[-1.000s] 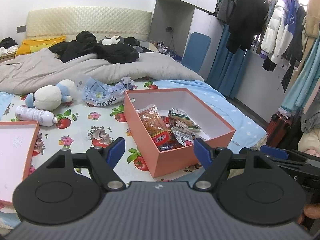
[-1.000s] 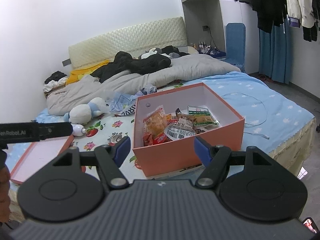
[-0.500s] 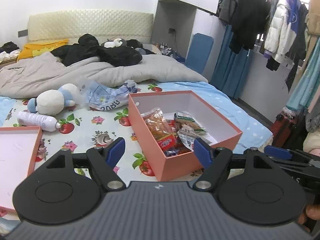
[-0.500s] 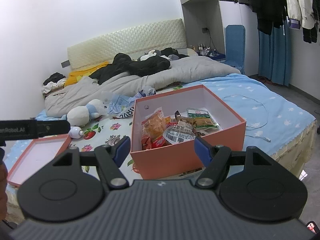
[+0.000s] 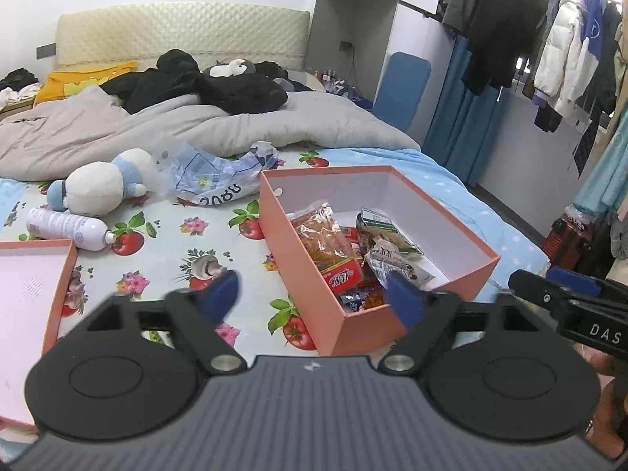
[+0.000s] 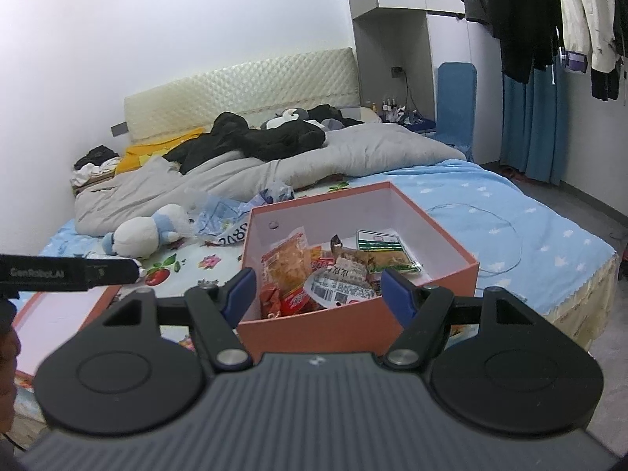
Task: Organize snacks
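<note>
Change since a second ago: both pairs of blue pads spread wider, and the orange box sits larger and nearer in both views.
Bed (image 5: 165, 243): one, under a fruit-and-flower sheet, with a grey duvet (image 5: 196, 129) heaped toward the headboard.
Orange box (image 5: 365, 325): one, open-topped, white inside, resting on the bed near its foot edge.
Lid (image 5: 59, 274): one, orange-rimmed, lying open side up at the left, well apart from the box.
Snacks (image 5: 333, 243): a loose heap in the near left half of the box, about six packets; exact count unclear where they overlap.
Snack look: one clear bag of orange-brown pieces, one red packet with white lettering, one white crinkled wrapper with print, one green-and-white flat pack (image 6: 378, 244), small dark foil pieces at the near corner.
Plush toy (image 5: 98, 188): one, white and pale blue, lying on its side.
White bottle (image 5: 66, 228): one, lying flat just beside the toy.
Left gripper (image 5: 314, 298): jaws opening, nothing between the pads.
Right gripper (image 6: 318, 294): jaws opening, released, nothing grasped.
</note>
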`<control>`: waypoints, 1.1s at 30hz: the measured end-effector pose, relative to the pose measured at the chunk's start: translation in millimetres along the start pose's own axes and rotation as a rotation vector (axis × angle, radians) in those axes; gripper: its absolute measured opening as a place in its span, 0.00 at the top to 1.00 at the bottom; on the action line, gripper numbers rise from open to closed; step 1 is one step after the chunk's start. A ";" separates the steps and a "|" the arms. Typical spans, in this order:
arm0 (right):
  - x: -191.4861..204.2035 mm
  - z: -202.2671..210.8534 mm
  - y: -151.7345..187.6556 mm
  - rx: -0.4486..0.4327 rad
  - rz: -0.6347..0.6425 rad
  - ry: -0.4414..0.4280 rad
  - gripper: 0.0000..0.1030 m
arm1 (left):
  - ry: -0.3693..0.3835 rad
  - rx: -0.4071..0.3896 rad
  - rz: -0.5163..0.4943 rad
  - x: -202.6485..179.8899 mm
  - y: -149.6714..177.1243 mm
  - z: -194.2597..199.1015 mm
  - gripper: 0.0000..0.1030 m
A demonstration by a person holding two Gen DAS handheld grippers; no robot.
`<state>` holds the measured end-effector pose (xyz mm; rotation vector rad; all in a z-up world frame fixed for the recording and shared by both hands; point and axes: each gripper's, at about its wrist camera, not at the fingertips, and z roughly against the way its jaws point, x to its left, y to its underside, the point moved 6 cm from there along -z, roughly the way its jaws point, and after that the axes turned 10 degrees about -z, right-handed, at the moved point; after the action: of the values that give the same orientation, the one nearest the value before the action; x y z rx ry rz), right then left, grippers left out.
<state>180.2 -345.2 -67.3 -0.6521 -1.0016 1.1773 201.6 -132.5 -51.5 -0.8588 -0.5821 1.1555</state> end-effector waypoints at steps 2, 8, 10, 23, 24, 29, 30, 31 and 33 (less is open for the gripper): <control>-1.5 -2.7 -1.2 -0.014 -0.009 -0.006 0.00 | -0.001 -0.006 0.008 1.1 -1.3 -3.0 0.03; -1.0 -12.1 0.9 0.014 -0.009 -0.004 0.00 | -0.063 0.012 0.002 5.2 -0.9 -11.2 0.02; -1.2 -13.1 0.3 0.016 -0.014 -0.005 0.00 | -0.069 0.016 0.010 7.0 -0.4 -11.8 0.02; 0.3 -13.0 -1.1 0.013 -0.015 -0.012 0.00 | -0.078 0.023 0.026 13.5 1.4 -5.2 0.02; 1.3 -12.8 -1.1 0.012 -0.013 -0.014 0.00 | -0.076 0.024 0.030 13.6 1.3 -4.2 0.02; 4.6 -13.0 -2.0 0.016 -0.014 -0.023 0.00 | -0.083 0.036 0.046 15.7 0.8 -2.5 0.02; 5.3 -13.2 -2.2 0.016 -0.013 -0.025 0.00 | -0.085 0.033 0.040 15.2 0.3 -1.8 0.02; 6.1 -13.3 -2.2 0.016 -0.009 -0.025 0.00 | -0.085 0.032 0.035 14.4 -0.2 -1.2 0.02; 7.1 -13.1 -2.4 0.015 -0.006 -0.027 0.00 | -0.078 0.033 0.037 12.9 -0.8 -1.4 0.02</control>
<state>193.5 -338.1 -69.0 -0.6227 -1.0155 1.1901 207.2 -120.8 -52.0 -0.8019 -0.6108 1.2336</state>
